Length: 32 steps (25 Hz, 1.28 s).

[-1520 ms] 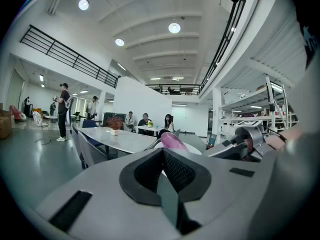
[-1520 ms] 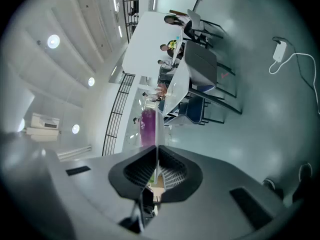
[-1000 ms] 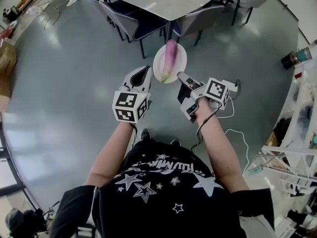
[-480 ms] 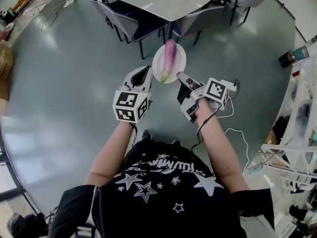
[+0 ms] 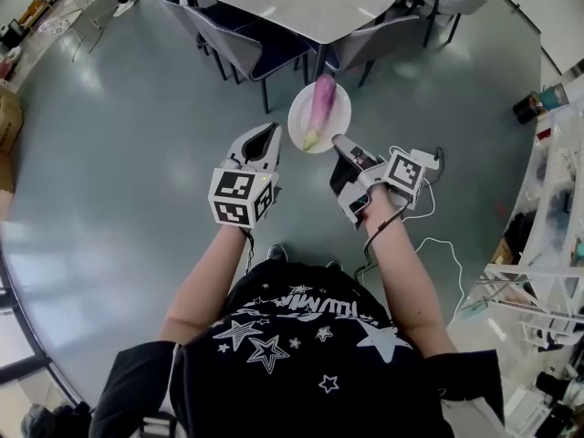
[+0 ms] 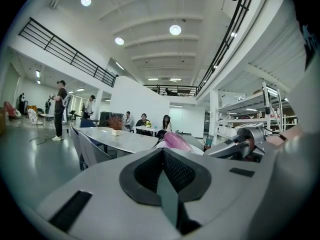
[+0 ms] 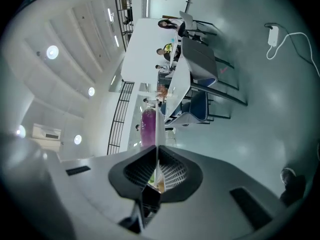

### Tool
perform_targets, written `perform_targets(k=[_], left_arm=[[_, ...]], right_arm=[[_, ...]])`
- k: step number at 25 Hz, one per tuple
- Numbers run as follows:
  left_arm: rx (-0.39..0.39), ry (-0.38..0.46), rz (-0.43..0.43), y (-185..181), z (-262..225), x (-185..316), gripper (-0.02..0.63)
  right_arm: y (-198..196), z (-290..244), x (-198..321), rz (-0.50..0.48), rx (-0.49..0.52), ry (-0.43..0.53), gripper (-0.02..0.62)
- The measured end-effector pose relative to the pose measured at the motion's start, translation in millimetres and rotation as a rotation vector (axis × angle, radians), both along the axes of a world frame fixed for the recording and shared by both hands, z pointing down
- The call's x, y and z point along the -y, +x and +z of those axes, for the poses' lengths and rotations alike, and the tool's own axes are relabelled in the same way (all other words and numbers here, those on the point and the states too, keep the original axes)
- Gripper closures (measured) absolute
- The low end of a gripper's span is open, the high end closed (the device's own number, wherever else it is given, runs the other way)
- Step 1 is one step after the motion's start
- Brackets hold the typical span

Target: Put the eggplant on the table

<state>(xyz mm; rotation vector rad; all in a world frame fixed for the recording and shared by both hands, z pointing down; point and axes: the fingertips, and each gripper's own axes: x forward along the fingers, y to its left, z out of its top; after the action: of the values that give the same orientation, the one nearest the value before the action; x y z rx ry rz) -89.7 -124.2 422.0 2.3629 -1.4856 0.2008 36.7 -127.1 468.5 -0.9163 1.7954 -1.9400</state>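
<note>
The only writing, white lettering among stars on the person's black shirt [image 5: 301,313], is too warped to read. Both forearms reach forward over the grey floor [image 5: 137,135]. The right gripper [image 5: 339,142] has its jaws clamped on the rim of a white plate [image 5: 340,117], and the eggplant [image 5: 319,108] lies lengthwise on that plate. The left gripper [image 5: 263,135], just beside, has its jaws together on nothing. The bench [image 5: 292,3] stands beyond, apart from the plate.

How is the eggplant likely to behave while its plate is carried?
The eggplant looks rounded and lies loose, so it may roll. The plate, pinched at its rim by the right tool, could tilt. Glossy skin probably slips.
</note>
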Motion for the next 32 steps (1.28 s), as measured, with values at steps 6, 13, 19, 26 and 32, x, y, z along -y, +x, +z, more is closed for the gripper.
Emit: perform_targets(k=[6,13,19,26,32], left_arm=[[0.008,-0.006,0.015,-7.7,-9.2,2.5,0.598],[0.005,-0.007,0.040,-8.9,-14.0,4.7,0.598],[-0.001,0.001,0.020,-9.3,-14.3,-0.6,0.598],[0.016,0.011,-0.044,-15.6,8.3,-19.7,0.598],[0.022,0.017,-0.086,-11.0,16.8,-26.3,0.598]], right_arm=[[1.1,-7.0,0.3,0.043,0.022,-0.020,0.577],[1.2,-5.5,-2.2,0.088,0.023,-0.055,0.577],[2.9,-6.3,1.0,0.081,0.035,-0.048,0.577],[2.6,15.5,1.5,0.033,0.052,-0.020,0.577],[3.3,29.1,2.0,-0.019,0.063,-0.023,0.577]])
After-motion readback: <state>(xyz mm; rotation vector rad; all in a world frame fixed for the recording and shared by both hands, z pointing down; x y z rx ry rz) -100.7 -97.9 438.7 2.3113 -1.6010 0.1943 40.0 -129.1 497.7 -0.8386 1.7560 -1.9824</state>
